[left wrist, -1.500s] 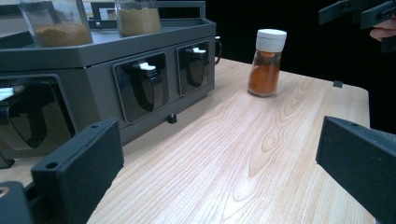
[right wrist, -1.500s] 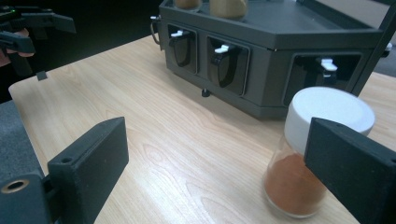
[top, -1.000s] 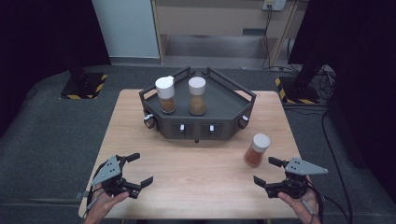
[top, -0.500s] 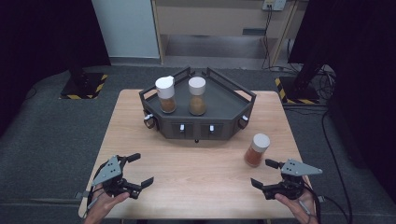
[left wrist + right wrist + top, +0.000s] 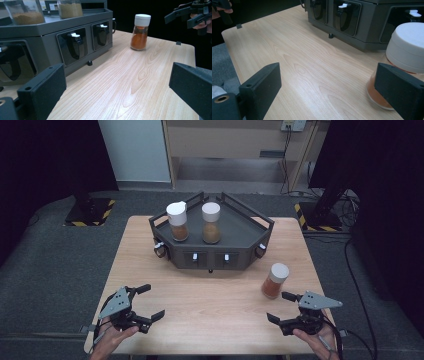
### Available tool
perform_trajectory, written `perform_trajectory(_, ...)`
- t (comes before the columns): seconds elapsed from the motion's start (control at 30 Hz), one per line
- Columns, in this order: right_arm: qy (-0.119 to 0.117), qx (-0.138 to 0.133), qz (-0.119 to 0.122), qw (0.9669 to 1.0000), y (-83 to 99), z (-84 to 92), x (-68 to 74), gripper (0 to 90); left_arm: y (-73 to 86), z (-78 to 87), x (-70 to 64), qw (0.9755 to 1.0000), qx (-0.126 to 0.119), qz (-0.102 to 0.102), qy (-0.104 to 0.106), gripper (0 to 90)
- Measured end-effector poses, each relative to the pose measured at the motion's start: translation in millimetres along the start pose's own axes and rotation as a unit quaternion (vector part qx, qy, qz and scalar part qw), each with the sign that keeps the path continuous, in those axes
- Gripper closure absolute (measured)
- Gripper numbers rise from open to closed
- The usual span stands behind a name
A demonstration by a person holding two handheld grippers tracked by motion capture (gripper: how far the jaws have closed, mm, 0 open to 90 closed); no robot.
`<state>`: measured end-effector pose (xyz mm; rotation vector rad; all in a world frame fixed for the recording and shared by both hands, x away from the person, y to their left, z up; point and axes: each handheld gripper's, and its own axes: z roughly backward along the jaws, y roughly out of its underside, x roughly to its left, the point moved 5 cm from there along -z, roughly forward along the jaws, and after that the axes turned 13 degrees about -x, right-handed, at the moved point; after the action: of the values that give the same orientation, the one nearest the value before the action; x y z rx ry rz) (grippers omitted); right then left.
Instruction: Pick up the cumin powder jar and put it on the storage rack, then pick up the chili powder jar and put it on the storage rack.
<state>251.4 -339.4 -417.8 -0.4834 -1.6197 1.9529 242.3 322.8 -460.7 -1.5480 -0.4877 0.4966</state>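
Table (image 5: 215, 292): light wood; rack at the far middle, both grippers near the front edge.
Rack (image 5: 235, 227): dark, angular, with two jars already standing in it, white-capped jar A (image 5: 177, 221) at left and jar B (image 5: 211, 222) just beside it.
Loose jar (image 5: 274, 280): orange spice, white cap, upright on the table in front of the rack's right corner; seemingly the one left to go in.
Right gripper (image 5: 286, 307): jaws apart and empty, just in front of the loose jar; in the right gripper view the jar sits beyond the right-hand jaw, not between the two.
Left gripper (image 5: 148, 302): jaws apart, empty, well away from the jars.
Progress: two jars racked, by my reading; the third not yet gripped.
Change: right gripper has turned slightly and drawn a little toward the front edge; jars unmoved.
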Motion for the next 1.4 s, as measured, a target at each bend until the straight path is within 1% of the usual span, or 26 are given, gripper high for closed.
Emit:
perform_trajectory(0.63, -0.004, 0.002, -0.004, 1.0000, 0.4, -0.2, -0.8, 8.2, 0.0, 0.3, 0.2, 1.0000, 0.000, 0.000, 0.000, 0.0)
perform_trajectory(0.87, 0.001, 0.000, -0.003, 1.0000, 0.2, 1.7, -0.3, 8.0, -0.1, 0.0, -0.1, 1.0000, -0.001, 0.000, 0.000, 0.0)
perform_trajectory(0.97, 0.008, -0.005, -0.002, 1.0000, -0.6, 3.6, 0.4, 7.9, -0.3, 0.3, -0.3, 1.0000, -0.001, 0.000, -0.001, 0.0)
perform_trajectory(1.1, 0.018, -0.013, -0.009, 0.9997, -1.6, 7.2, -0.6, 7.6, -0.3, 1.0, -0.2, 1.0000, -0.001, 0.001, -0.002, 0.0)
perform_trajectory(1.4, 0.059, -0.030, -0.011, 0.9977, -11.7, 21.9, 0.6, 7.0, -0.7, 0.1, -0.6, 1.0000, 0.003, -0.002, -0.001, 0.0)
